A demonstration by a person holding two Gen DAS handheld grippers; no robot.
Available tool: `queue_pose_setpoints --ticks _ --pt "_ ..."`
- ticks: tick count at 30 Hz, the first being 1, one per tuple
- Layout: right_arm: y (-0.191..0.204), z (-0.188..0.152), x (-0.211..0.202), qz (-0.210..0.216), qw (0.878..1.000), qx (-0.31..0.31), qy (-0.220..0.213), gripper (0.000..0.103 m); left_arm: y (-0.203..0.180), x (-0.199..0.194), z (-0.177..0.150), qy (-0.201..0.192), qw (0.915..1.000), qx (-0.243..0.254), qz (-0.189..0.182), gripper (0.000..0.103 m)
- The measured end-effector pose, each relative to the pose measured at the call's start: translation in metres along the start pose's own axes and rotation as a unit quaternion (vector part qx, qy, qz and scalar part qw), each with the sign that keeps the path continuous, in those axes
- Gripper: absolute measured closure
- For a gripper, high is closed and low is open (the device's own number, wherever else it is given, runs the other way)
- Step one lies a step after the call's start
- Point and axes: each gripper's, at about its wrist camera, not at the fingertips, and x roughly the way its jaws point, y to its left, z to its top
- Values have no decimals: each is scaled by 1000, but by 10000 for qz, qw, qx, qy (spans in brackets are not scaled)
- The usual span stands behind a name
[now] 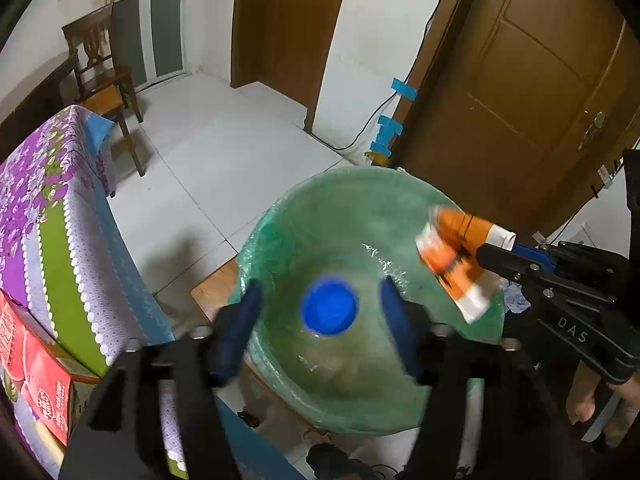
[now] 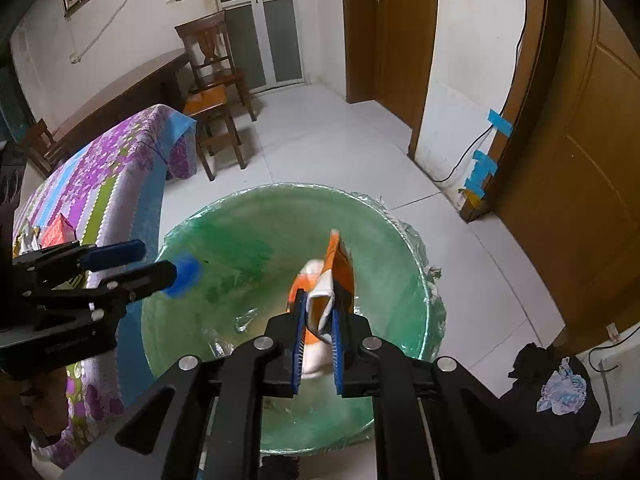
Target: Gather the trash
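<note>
A bin lined with a green plastic bag point(image 1: 344, 208) stands on the floor beside the table; it also shows in the right wrist view point(image 2: 248, 240). My left gripper point(image 1: 320, 300) is open above the bin, and a blue round cap or lid point(image 1: 329, 307) is seen between its fingers, free of them and blurred. The cap also shows in the right wrist view point(image 2: 185, 274). My right gripper point(image 2: 318, 320) is shut on an orange and white wrapper point(image 2: 326, 284) over the bin's mouth. The wrapper also shows in the left wrist view point(image 1: 456, 256).
A table with a purple flowered cloth point(image 1: 44, 184) stands left of the bin, with a red carton point(image 1: 36, 372) on it. Wooden chairs point(image 2: 216, 92) stand beyond. A brown door point(image 1: 520, 80) and wall cables are on the right. Dark clothing point(image 2: 556, 392) lies at lower right.
</note>
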Motion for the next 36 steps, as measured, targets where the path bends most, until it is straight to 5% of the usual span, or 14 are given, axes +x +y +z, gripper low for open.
queue_pose_setpoints --ticks 3,11,17,20,25,36 --pt "-3 0 1 -10 10000 65 -42 78 0 0 0 6 10000 -18 20 35" --pt "-6 -5 -8 -49 9997 136 -187 72 3 -3 -4 11 9999 -25 142 34" --pt "20 -20 -54 -77 9956 -105 -929 61 9 -43 -22 -345 9990 138 253 34" --pt "54 -39 -87 123 9881 -296 -1507 46 20 -80 -40 -658 9968 201 395 34" --pt "123 -74 -119 732 9749 -599 -2017 43 39 -139 -78 -1119 9911 233 684 34" --pt "274 -138 -130 1946 9511 -1423 -1928 31 138 -252 -192 -1538 9732 -664 1576 34"
